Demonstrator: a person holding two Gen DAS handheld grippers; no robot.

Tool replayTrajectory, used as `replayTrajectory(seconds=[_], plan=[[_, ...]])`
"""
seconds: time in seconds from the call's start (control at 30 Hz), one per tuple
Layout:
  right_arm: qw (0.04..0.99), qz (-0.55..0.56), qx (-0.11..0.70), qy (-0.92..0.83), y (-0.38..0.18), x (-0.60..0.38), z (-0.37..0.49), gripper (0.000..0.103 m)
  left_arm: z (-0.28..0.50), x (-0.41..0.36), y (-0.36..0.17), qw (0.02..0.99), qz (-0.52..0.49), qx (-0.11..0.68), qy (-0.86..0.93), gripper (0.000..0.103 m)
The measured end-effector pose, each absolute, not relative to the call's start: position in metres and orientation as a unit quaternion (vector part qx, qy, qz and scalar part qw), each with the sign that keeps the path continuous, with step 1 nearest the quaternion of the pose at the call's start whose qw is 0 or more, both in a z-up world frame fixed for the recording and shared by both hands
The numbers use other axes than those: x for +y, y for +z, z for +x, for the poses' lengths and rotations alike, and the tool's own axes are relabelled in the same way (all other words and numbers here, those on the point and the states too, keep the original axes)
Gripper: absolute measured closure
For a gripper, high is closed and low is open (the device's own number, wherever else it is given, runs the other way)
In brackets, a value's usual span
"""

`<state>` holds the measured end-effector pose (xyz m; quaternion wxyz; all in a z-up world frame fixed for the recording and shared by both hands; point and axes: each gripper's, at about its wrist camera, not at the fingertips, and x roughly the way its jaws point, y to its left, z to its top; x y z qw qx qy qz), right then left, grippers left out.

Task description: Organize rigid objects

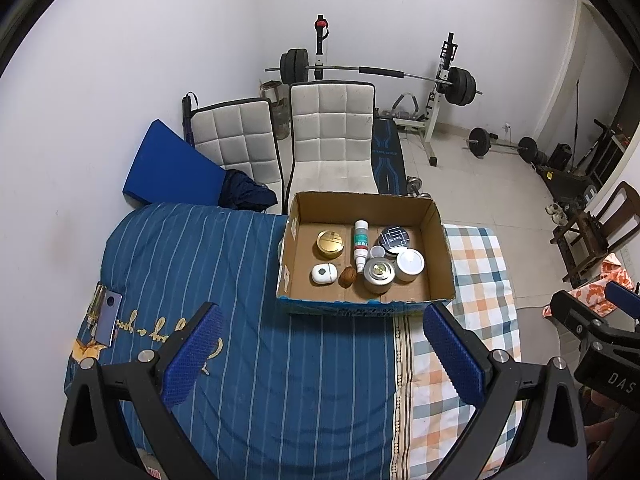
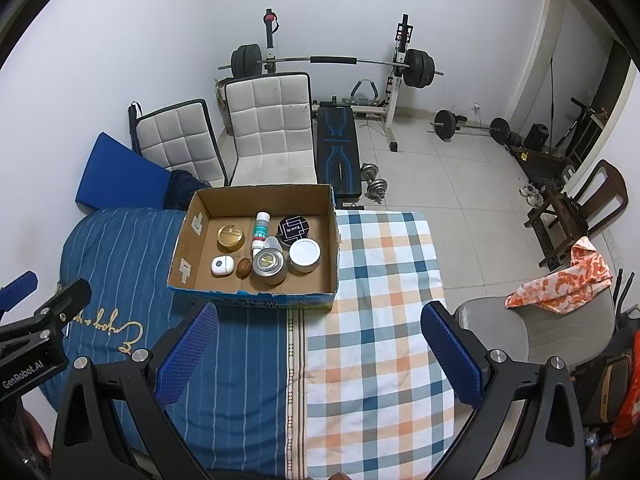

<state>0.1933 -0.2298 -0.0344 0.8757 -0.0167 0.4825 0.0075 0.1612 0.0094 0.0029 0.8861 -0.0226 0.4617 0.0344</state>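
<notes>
An open cardboard box (image 1: 436,236) (image 2: 188,240) sits on the bed. Inside lie a gold round tin (image 1: 330,242) (image 2: 231,236), a white bottle (image 1: 360,244) (image 2: 261,230), a black round tin (image 1: 396,239) (image 2: 294,230), a white-lidded jar (image 1: 409,265) (image 2: 305,255), a silver tin (image 1: 379,276) (image 2: 269,267), a white case (image 1: 323,273) (image 2: 222,266) and a walnut (image 1: 348,277) (image 2: 244,268). My left gripper (image 1: 322,354) is open and empty, held above the blue striped bedding in front of the box. My right gripper (image 2: 320,354) is open and empty, above the checked bedding.
A phone (image 1: 107,317) lies on the blue bedding at the left. Two white chairs (image 1: 332,136) and a blue pad (image 1: 172,164) stand behind the bed. A weight bench with a barbell (image 2: 332,60) stands by the wall. A grey chair (image 2: 532,328) with an orange cloth is to the right.
</notes>
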Motion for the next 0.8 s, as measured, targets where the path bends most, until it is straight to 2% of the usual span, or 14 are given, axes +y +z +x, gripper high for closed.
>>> replayTrajectory(seconds=[0.8], plan=[[0.872, -0.019, 0.489, 0.009, -0.0386, -0.2263, 0.2038, 0.000, 0.1623, 0.0130, -0.0053, 0.883, -0.029, 0.466, 0.039, 0.000]])
